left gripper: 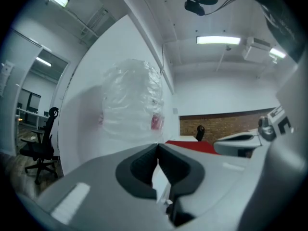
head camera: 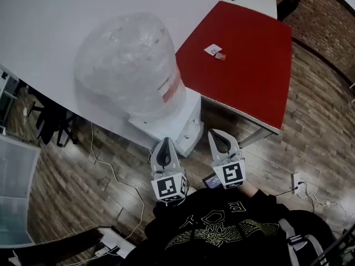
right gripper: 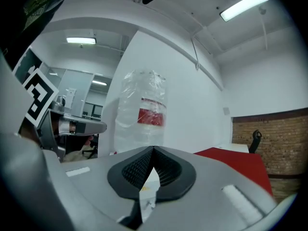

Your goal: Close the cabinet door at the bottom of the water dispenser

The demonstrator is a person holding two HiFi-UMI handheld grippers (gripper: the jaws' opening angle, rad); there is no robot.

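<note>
My left claw [head camera: 165, 141] is closed, its dark ribbed pads [left gripper: 144, 165] meeting at the tips with nothing between them. My right claw [head camera: 217, 133] is closed and empty too, its pads [right gripper: 166, 170] pressed together. Each claw carries a cube of black-and-white square markers, and the two are held side by side close to my chest.

The only label I can find is a red band [right gripper: 152, 117] on the water bottle [head camera: 130, 65]; its writing is too small to read. A small white paper tag [head camera: 213, 49] lies on the red counter [head camera: 249, 71], also unreadable.

The bottle is big, rounded and clear, wrapped in crinkled plastic film. It sits upside down on the water dispenser [head camera: 186, 123], a smooth white box with rounded edges. The floor [head camera: 83, 187] is wood plank, and the far wall [head camera: 327, 15] is brick.

The dispenser stands just ahead of both claws, its front facing them, with the bottle ahead of and slightly left of the left claw. The red counter runs ahead and to the right of the right claw, touching the dispenser's side. I cannot make out the cabinet door in any view.
</note>
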